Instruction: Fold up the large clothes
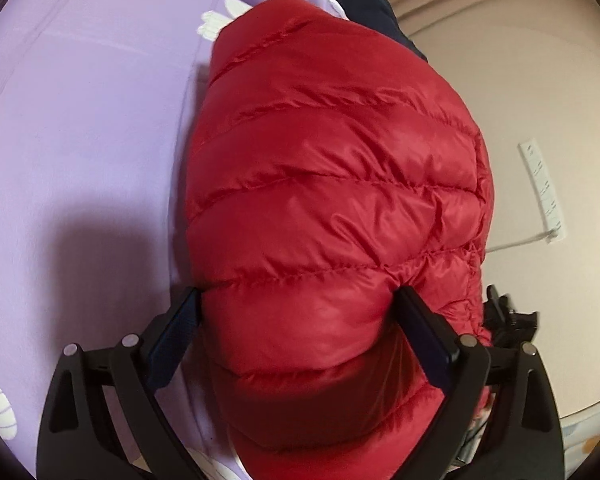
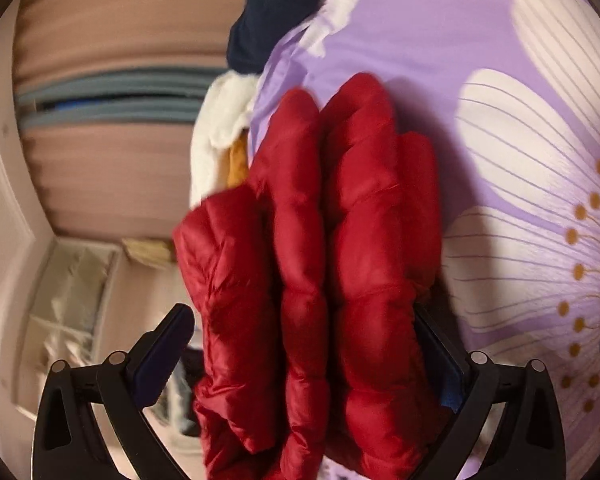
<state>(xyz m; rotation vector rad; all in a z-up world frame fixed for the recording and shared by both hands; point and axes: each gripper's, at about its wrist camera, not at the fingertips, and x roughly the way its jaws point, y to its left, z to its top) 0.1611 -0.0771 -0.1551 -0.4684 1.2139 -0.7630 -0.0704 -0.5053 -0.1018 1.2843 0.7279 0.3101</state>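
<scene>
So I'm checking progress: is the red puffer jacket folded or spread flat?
Folded: the red puffer jacket sits as a compact stacked bundle, several layers showing edge-on, on the purple floral sheet.

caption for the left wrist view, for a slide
Left gripper straddles the folded red puffer jacket on a purple floral bedsheet.

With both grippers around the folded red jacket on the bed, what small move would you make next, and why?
Probably draw the left gripper back off the red jacket. Its jaws stand wide, the bundle bulging between them, and the jacket already lies folded in layers on the purple sheet. The right gripper also straddles the layers, so it could steady them.
</scene>
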